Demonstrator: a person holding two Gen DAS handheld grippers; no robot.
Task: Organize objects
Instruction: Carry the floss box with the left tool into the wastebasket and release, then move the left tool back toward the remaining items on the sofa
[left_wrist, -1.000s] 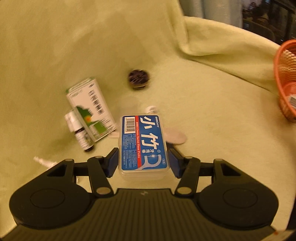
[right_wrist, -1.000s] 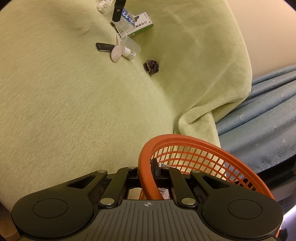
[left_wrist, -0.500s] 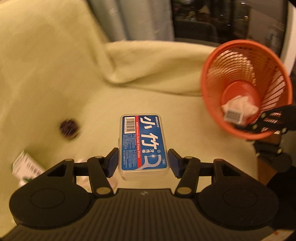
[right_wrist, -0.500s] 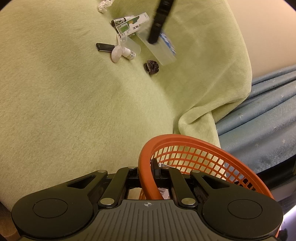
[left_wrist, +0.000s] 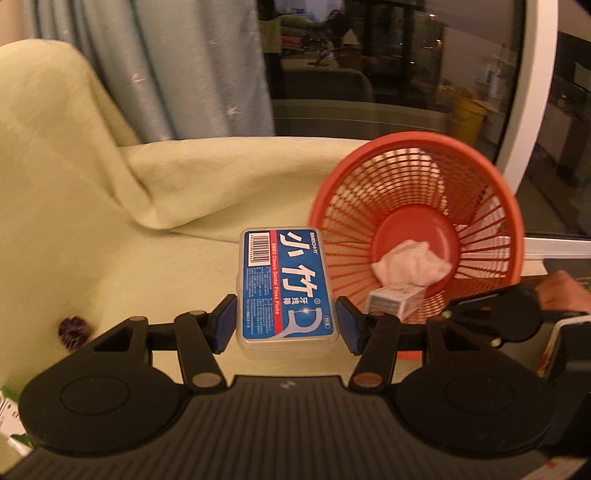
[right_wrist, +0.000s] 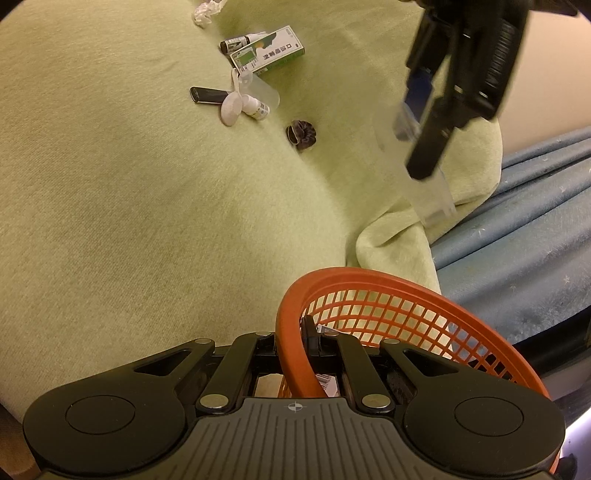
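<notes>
Pale green blanket spread wide over the whole surface, bunched into a fold beside the blue curtain. Orange basket standing at the blanket's edge, tilted toward the left wrist view, its mesh wall and solid round floor plainly seen. Left gripper raised above the blanket just beside the basket, blue pads clamped on the long sides of the dental floss box, a clear case with a blue label, barcode end pointing away from the camera, far end overlapping the basket's near rim. Seen from the right wrist view as a blurred dark gripper above the fold, near the basket. Right gripper pinched fully closed on the basket's rim, one finger inside the mesh, one outside; a hand behind it at the basket's right. Inside the basket: a crumpled white tissue on the floor and a small white carton against the near wall. Well apart from the basket, up the blanket: green-and-white medicine box, small dark bottle just beside it, white plastic spoon, black stick-shaped item, small white dropper bottle, crumpled wrapper. Nearer the basket, alone: dark scrunchie.
</notes>
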